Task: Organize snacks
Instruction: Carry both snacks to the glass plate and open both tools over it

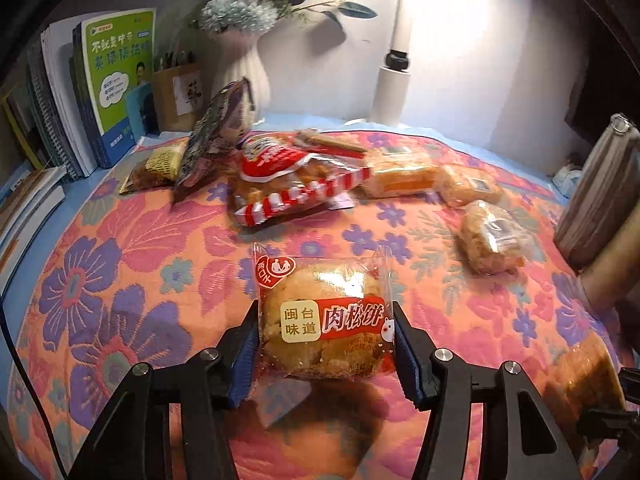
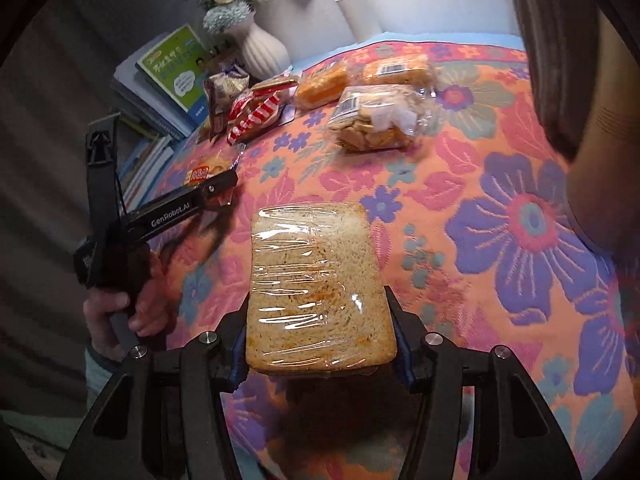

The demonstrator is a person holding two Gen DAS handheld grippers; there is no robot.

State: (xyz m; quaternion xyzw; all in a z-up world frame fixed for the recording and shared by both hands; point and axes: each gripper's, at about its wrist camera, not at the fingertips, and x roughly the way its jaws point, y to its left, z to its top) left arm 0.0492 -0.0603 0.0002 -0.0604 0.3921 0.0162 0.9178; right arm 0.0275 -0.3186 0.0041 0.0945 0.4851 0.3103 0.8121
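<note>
Left gripper point(image 1: 326, 344) jaws clamp the pork-floss cake point(image 1: 322, 320); right gripper point(image 2: 320, 344) jaws clamp the wrapped bread point(image 2: 316, 284).

The clear-wrapped round pastry packet with a red band point(image 1: 324, 320), at six o'clock in the left wrist view, reads "肉松饼" in white on red, with "闽台味道" on a cream square at its nine o'clock side. A red heart badge at the packet's eleven o'clock corner carries characters too small to read. The green-covered paperback book point(image 1: 120, 68), standing at ten o'clock, bears large white Chinese title lines, partly blurred. In the right wrist view, the black plastic arm of the left gripper point(image 2: 224, 188), at nine o'clock, is printed "GenRobot.AI" in white.
</note>
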